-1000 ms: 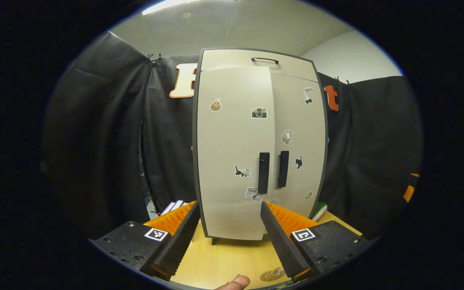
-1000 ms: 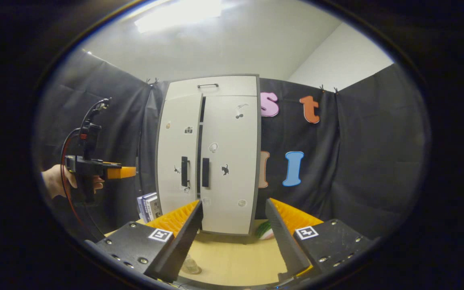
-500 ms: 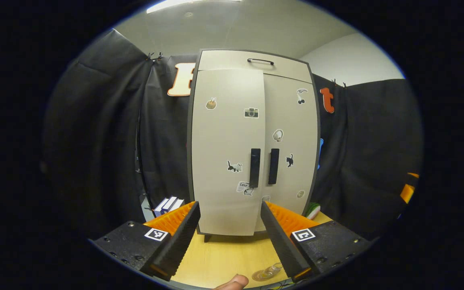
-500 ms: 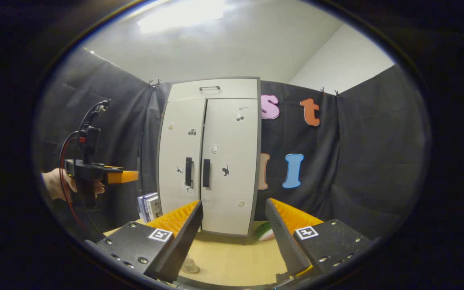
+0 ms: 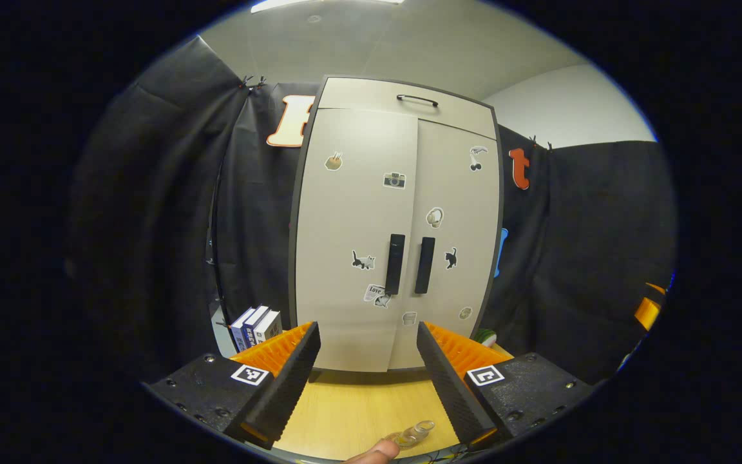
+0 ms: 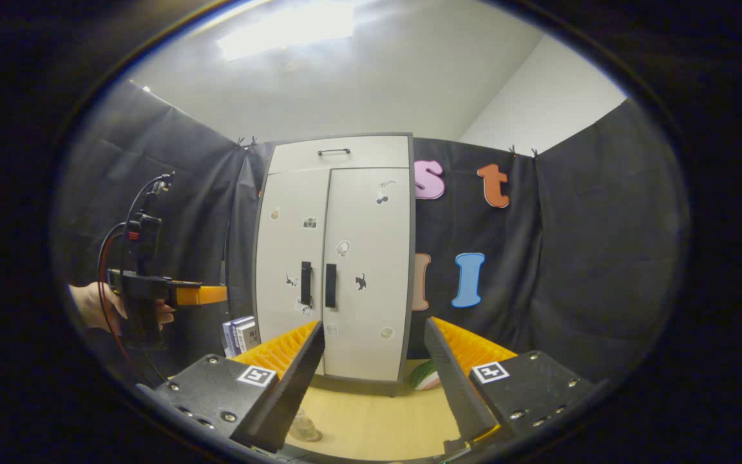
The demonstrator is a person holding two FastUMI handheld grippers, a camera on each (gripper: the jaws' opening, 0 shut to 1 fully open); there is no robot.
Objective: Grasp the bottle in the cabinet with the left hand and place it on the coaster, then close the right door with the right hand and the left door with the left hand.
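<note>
- Left gripper view: the left gripper (image 5: 366, 377) is hovering over the near part of the tabletop (image 5: 358, 412), its fingers spread wide with nothing between them, and it is pointing straight at the cabinet (image 5: 397, 232).
- The cabinet is standing at the tabletop's far edge, and both the left door (image 5: 351, 238) and the right door (image 5: 458, 232) are sitting flush, their two dark handles side by side at the centre seam.
- The bottle (image 5: 415, 433), clear and small, is showing at the tabletop's near edge, just inside the right-hand finger; I cannot tell whether a coaster is lying under it.
- A fingertip (image 5: 374, 453) is poking in at the very bottom, just beside the bottle.
- In the right gripper view, the right gripper (image 6: 374, 380) is also gaping wide and gripping nothing, held back from the cabinet.
- A hand (image 6: 97, 308) is holding the left gripper out at the left side, well apart from the doors.
- Some books (image 6: 240, 334) are standing at the cabinet's left foot.
</note>
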